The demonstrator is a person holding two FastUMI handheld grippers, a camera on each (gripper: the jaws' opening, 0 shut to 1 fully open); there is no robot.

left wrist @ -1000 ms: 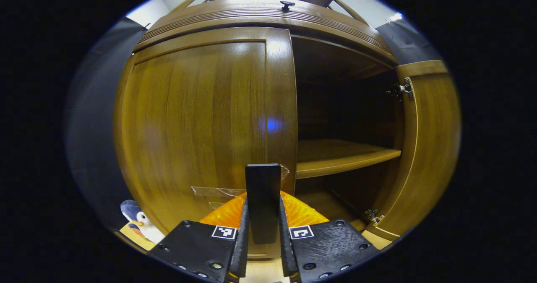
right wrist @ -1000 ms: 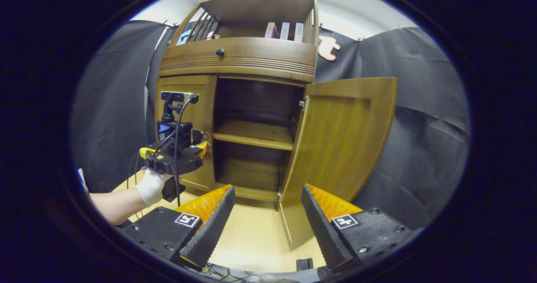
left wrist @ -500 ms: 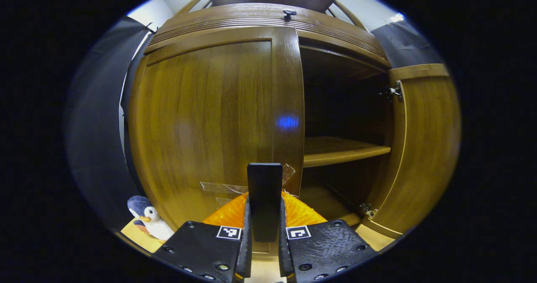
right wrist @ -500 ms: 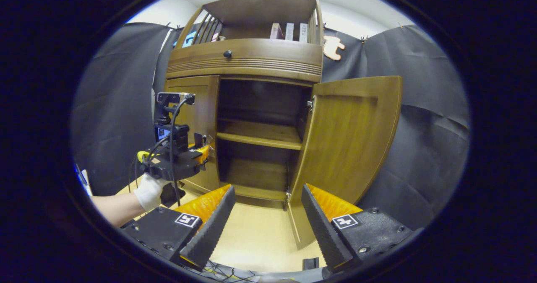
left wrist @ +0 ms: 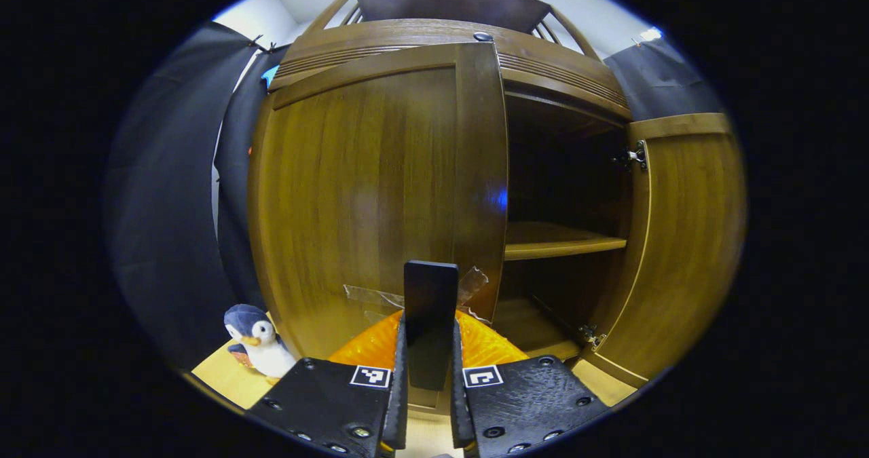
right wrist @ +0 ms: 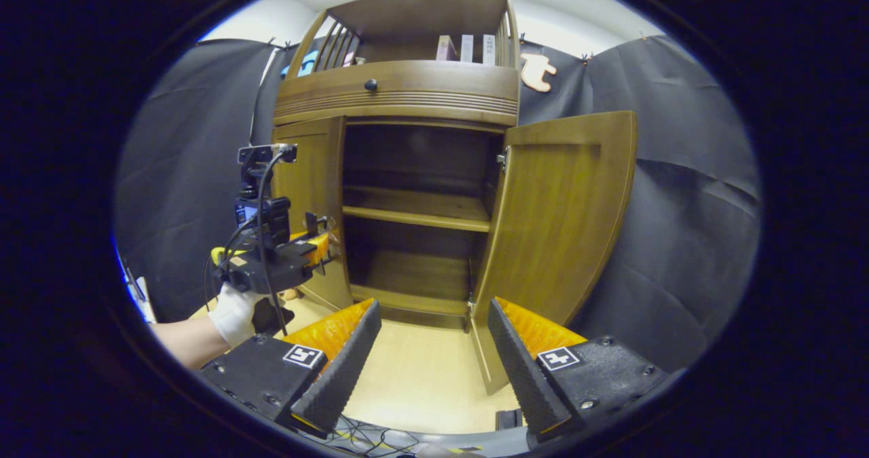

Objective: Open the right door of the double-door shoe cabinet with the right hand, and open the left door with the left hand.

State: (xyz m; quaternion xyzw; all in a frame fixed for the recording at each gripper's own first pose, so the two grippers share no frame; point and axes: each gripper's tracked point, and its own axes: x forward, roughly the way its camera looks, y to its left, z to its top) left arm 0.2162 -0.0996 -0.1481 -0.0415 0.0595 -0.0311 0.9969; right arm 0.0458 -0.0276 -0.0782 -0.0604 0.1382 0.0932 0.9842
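left claw (left wrist: 429,349) clamped on black handle (left wrist: 430,309) of left door (left wrist: 366,193); right claw (right wrist: 429,349) wide, right door (right wrist: 557,220) ahead, apart.

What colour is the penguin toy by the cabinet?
Blue-grey and white penguin toy with an orange beak, best in the left gripper view.

Pale wood floor (right wrist: 414,383) — cabinet (right wrist: 407,98), penguin toy (left wrist: 258,339) on it.

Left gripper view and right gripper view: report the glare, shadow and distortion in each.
Left gripper view: blue glare spot on the brown wooden left door, frame bowed by the fisheye, cabinet interior dark. Right gripper view: even light, sharp; shaded interior, light wooden shelf readable.
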